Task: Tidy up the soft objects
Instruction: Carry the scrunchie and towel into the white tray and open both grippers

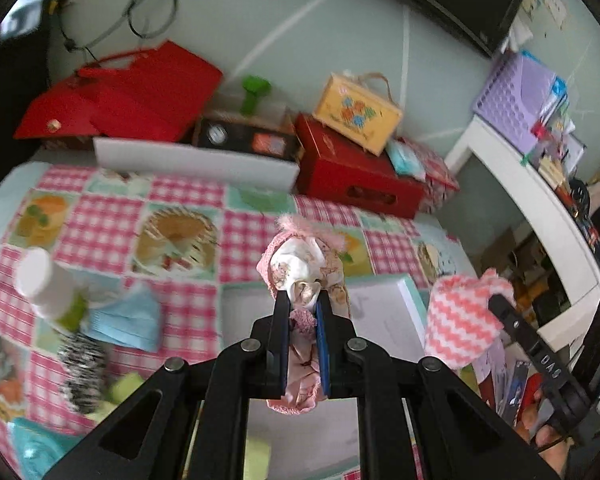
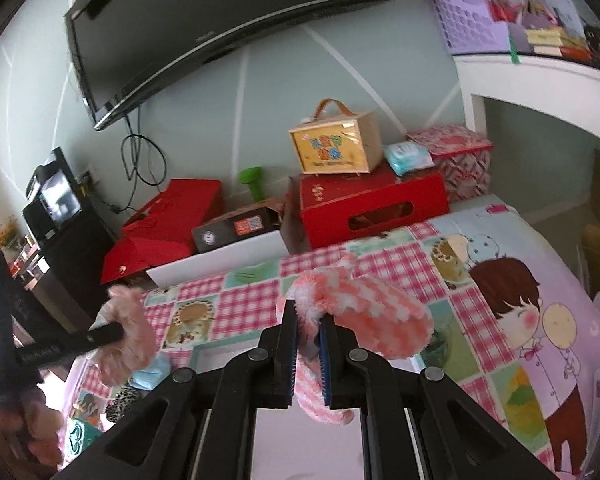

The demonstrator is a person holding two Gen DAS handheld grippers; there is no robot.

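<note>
A bundle of pink floral cloth (image 1: 304, 268), frilled at its top, is clamped between the fingers of the left gripper (image 1: 303, 300), which tilts down over the bench and holds the cloth in the air above a white box (image 1: 384, 312) lying near the bench's right edge. Part of the cloth hangs down behind the fingers. Just to the right, the right gripper (image 2: 309, 320) is clamped on a fluffy pink-and-white zigzag sock (image 2: 364, 312), also lifted off the checked tablecloth (image 2: 244, 304) and pointing down at a shallower slant; a bare hand (image 1: 548, 436) shows under it in the left view. The two grippers sit side by side, near each other but apart. On the left part of the bench lie a blue face mask (image 1: 128, 320), a black-and-white patterned sock (image 1: 82, 368) and a white bottle (image 1: 48, 284), blurred. Along the far edge stand a red box (image 2: 364, 208) with a yellow case (image 2: 336, 148) on top, and a red bag (image 1: 136, 92).
</note>
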